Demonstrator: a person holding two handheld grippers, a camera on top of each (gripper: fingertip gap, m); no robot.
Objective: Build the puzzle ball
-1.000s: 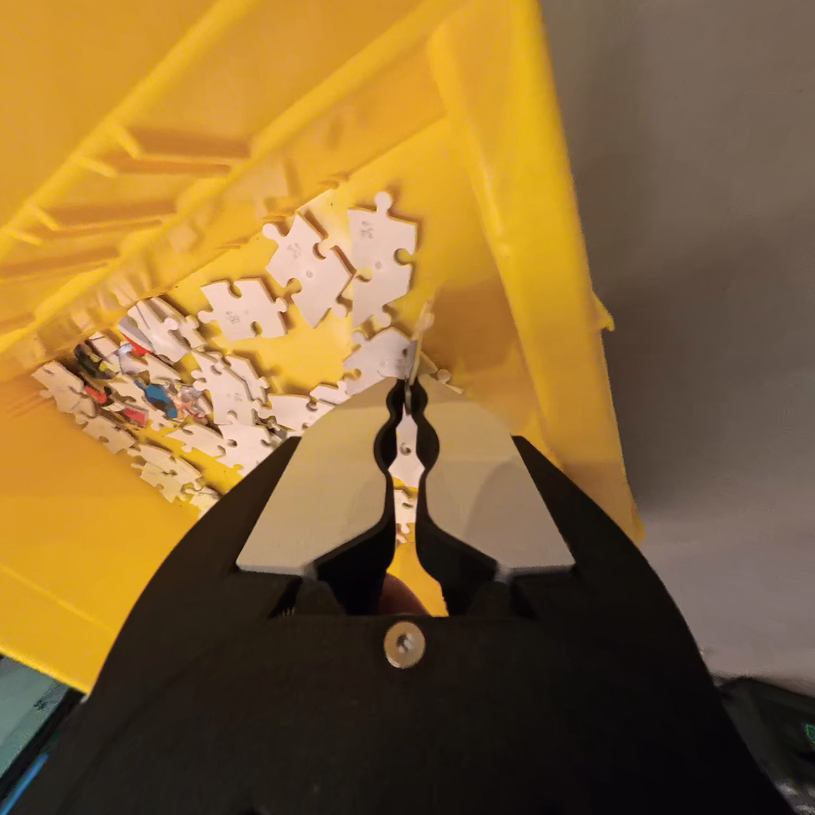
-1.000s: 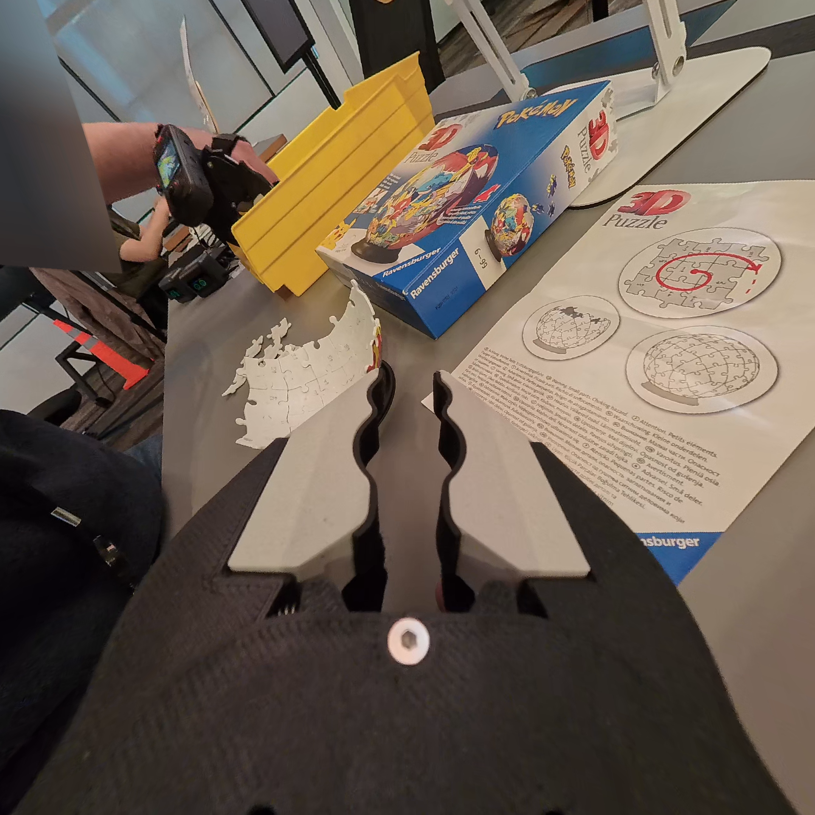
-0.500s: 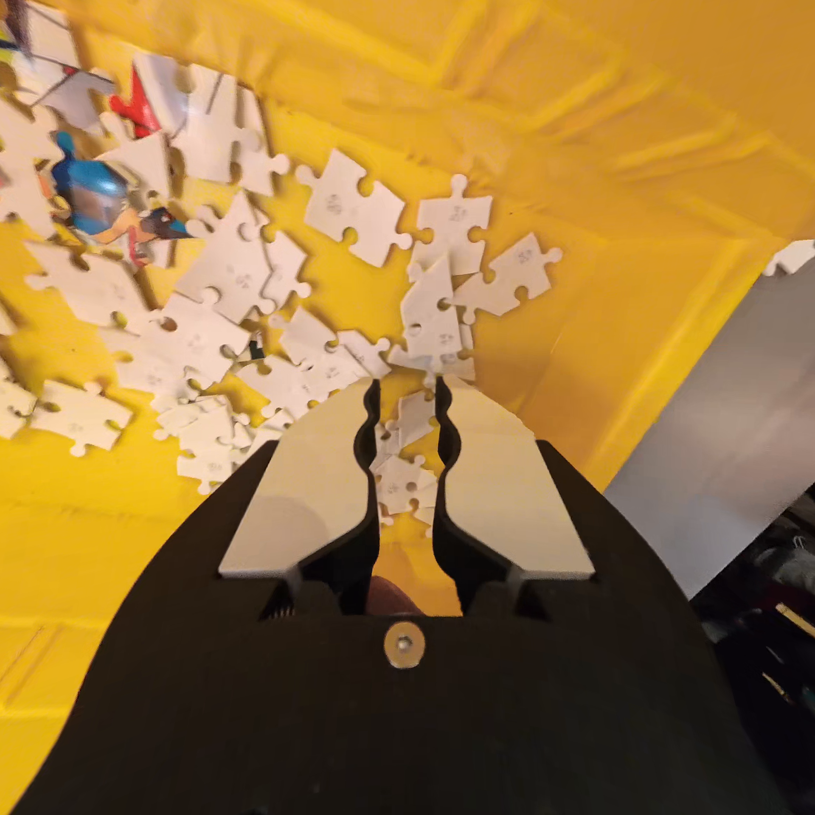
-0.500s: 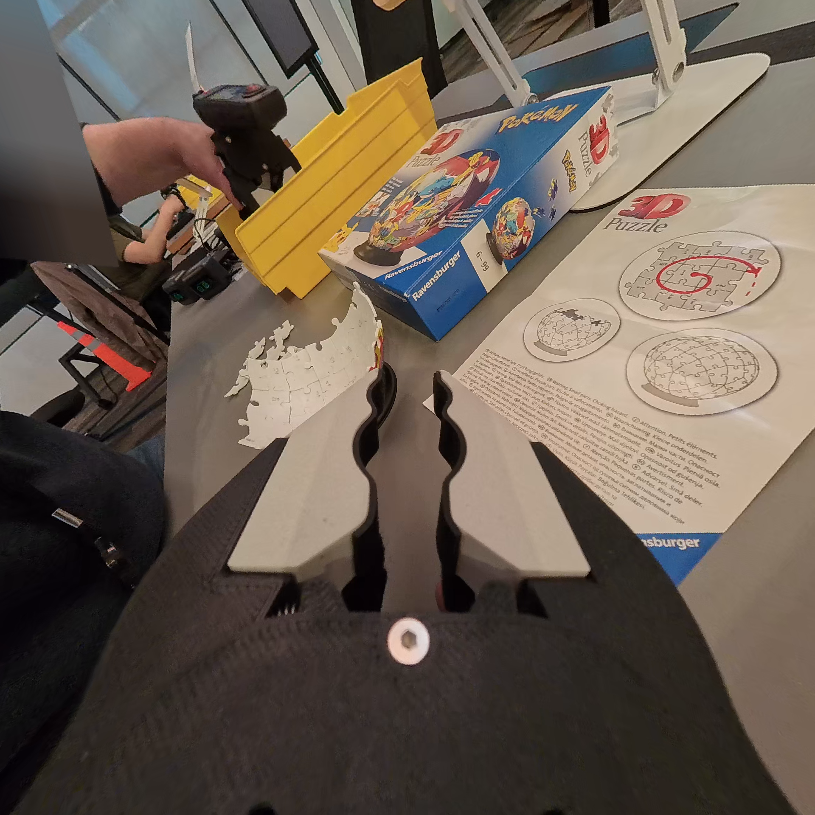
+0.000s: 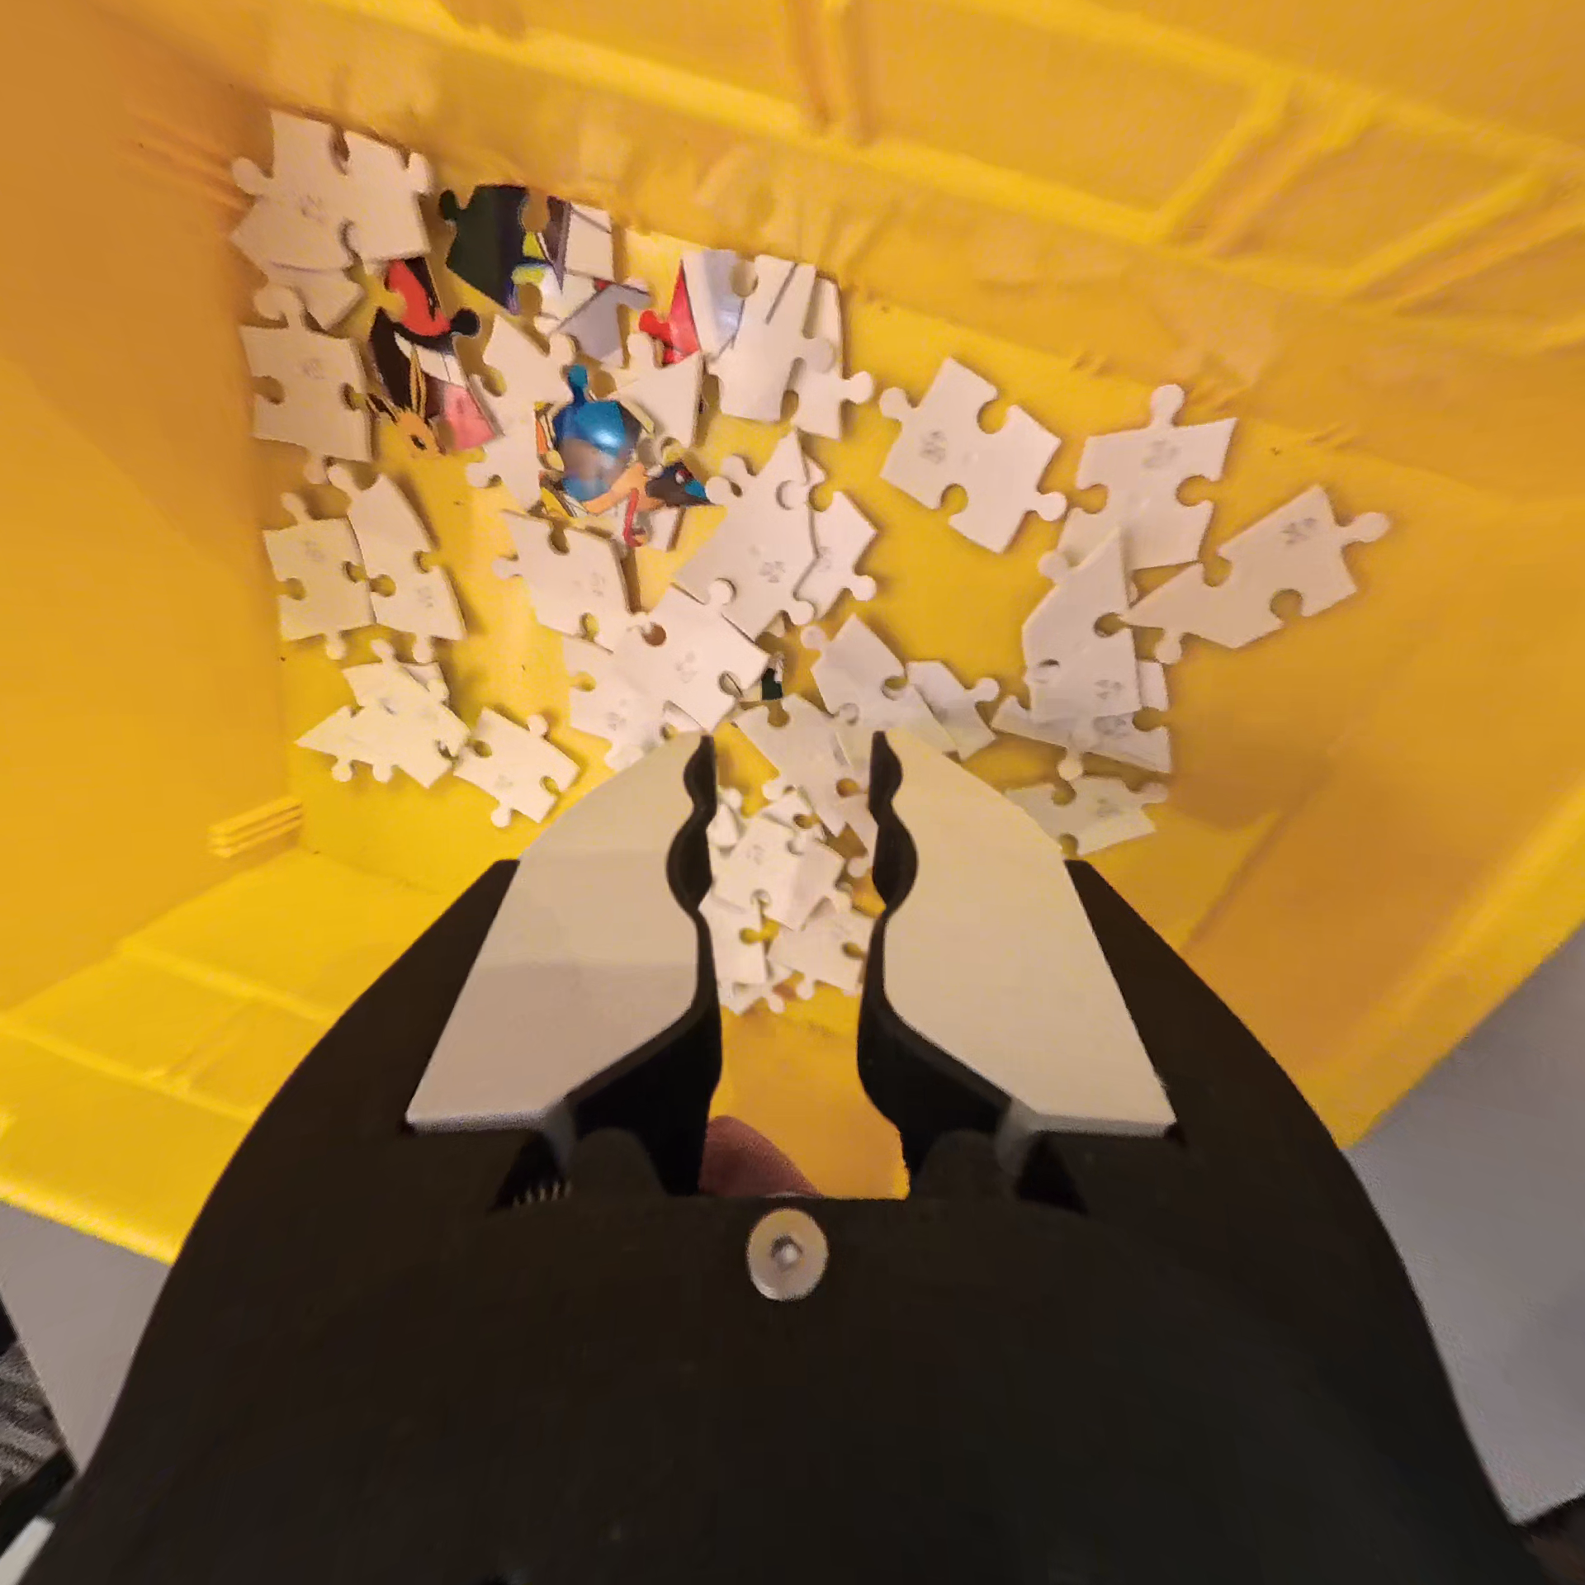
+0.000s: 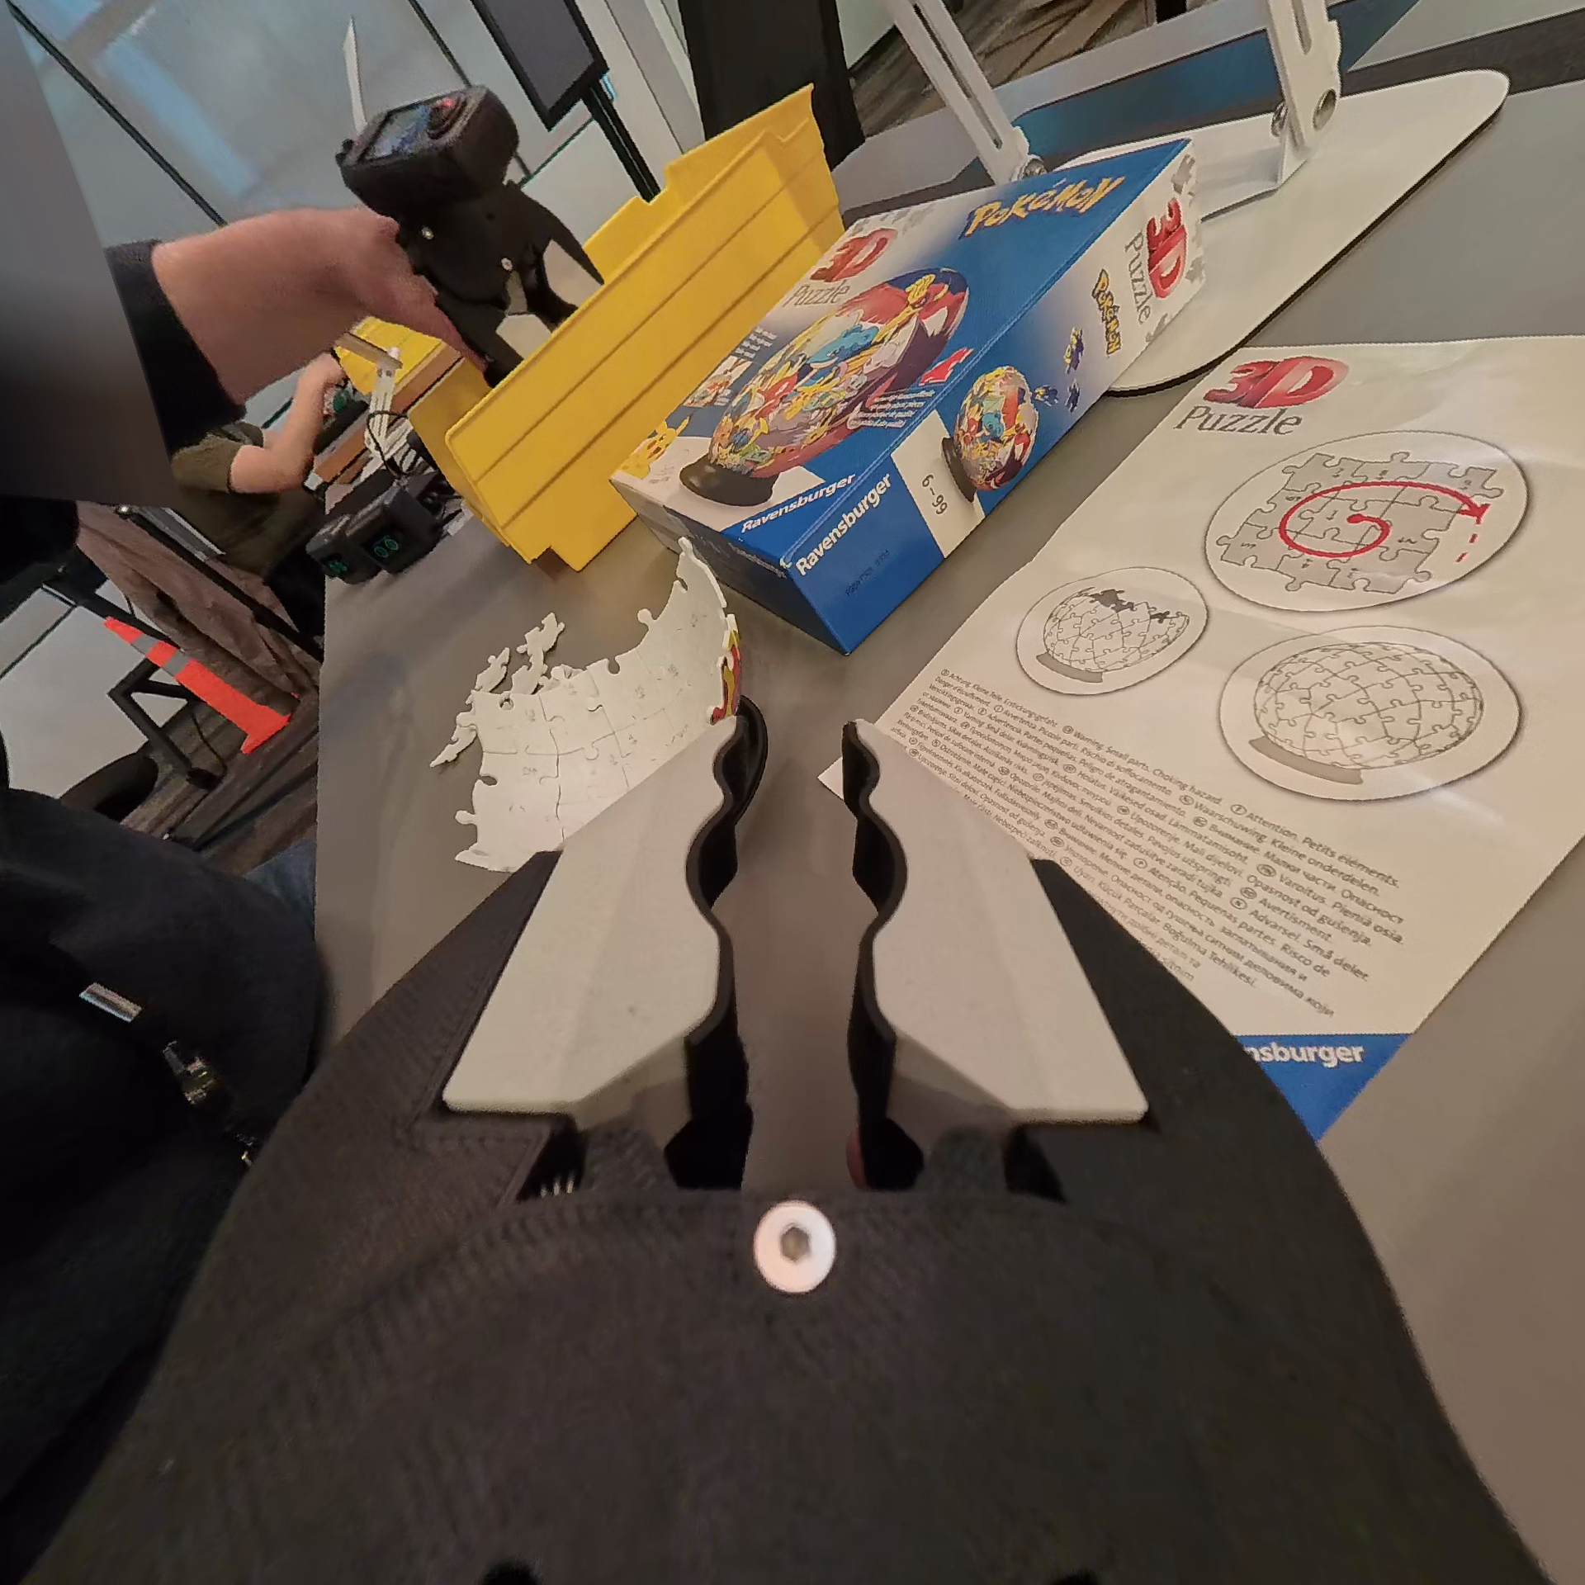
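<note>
My left gripper (image 5: 789, 746) is open and empty, pointing down into the yellow bin (image 5: 1286, 300). Many loose puzzle pieces (image 5: 969, 467) lie on the bin floor, most white side up, a few with the coloured side up (image 5: 600, 446). Some pieces lie right under the fingertips. My right gripper (image 6: 793, 738) is open and empty, low over the grey table. A partly built curved shell of the puzzle ball (image 6: 600, 712) rests just left of its left fingertip. The right wrist view also shows the left gripper (image 6: 515, 317), held by a hand over the yellow bin (image 6: 652, 360).
A blue puzzle box (image 6: 943, 386) lies between the bin and a printed instruction sheet (image 6: 1201, 686) on the right. A white stand base (image 6: 1286, 171) sits at the back right. A person's dark sleeve (image 6: 129, 986) is at the left table edge. Spacing between my two grippers at the tips: around 45 cm.
My left gripper was shut on a thin piece at the bin's edge; it has opened, let the piece go, and swung over the middle of the bin. The right gripper has not moved.
</note>
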